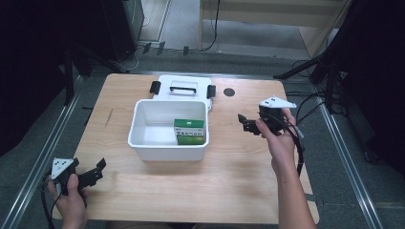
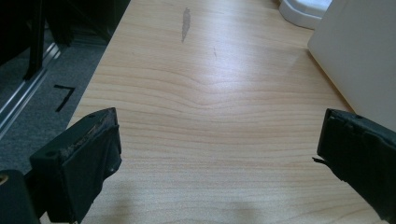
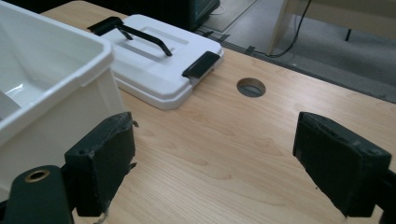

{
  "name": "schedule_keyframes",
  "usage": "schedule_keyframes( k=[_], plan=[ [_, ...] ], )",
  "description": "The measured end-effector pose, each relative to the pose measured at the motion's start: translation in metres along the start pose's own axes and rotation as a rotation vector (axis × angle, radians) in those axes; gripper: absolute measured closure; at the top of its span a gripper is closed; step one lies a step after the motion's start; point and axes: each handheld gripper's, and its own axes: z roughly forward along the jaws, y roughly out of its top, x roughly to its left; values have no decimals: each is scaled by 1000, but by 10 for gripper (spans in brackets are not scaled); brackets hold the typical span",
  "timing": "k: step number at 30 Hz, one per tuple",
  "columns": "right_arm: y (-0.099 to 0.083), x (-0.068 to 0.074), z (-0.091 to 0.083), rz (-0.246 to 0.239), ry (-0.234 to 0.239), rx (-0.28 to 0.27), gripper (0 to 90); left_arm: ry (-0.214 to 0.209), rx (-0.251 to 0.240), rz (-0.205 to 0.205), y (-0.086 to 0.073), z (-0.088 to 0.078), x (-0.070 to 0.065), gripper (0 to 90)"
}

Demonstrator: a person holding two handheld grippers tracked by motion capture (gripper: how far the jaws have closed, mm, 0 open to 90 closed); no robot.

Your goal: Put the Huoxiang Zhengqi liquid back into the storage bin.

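The right claw (image 1: 246, 123) hangs just off the right wall of the white bin (image 1: 138, 125), jaws spread wide with nothing between them, and what the next move seems to turn on is the white lid (image 1: 184, 87), which lies flat on the counter (image 1: 239, 181) directly behind the bin, its near edge touching or nearly touching the bin's far rim. From the right claw the lid lies ahead and to the left, farther from the person; in the right gripper view it sits beyond the bin's corner, past the left jaw, top side up with its black handle (image 3: 142, 38) running along its long axis and a black latch (image 3: 201, 64) at the end nearest the claw. That long axis lies crosswise on the counter, parallel to the bin's back wall, so the claw meets the lid's short end first. The right hand is by far the nearer one: the left claw (image 1: 95, 172) rests low at the near left corner of the counter, well apart from both lid and bin, its jaws equally wide and empty over bare wood. Inside the bin, green boxes (image 1: 189, 131) stand against its right wall, so closing the bin looks like the step at hand.
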Motion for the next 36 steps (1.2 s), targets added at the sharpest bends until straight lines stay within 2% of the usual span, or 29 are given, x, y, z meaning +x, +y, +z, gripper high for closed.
schedule_keyframes(
  k=[16,25,36],
  plan=[
    [-51,-23,-13,52,-112,-64,132,2,-1,4,0,0,0,6],
    [-84,-36,-24,89,-159,-59,131,3,0,5,0,0,-1,6],
    [-118,-47,-39,128,-195,-64,132,3,0,8,0,0,-1,6]
  ],
)
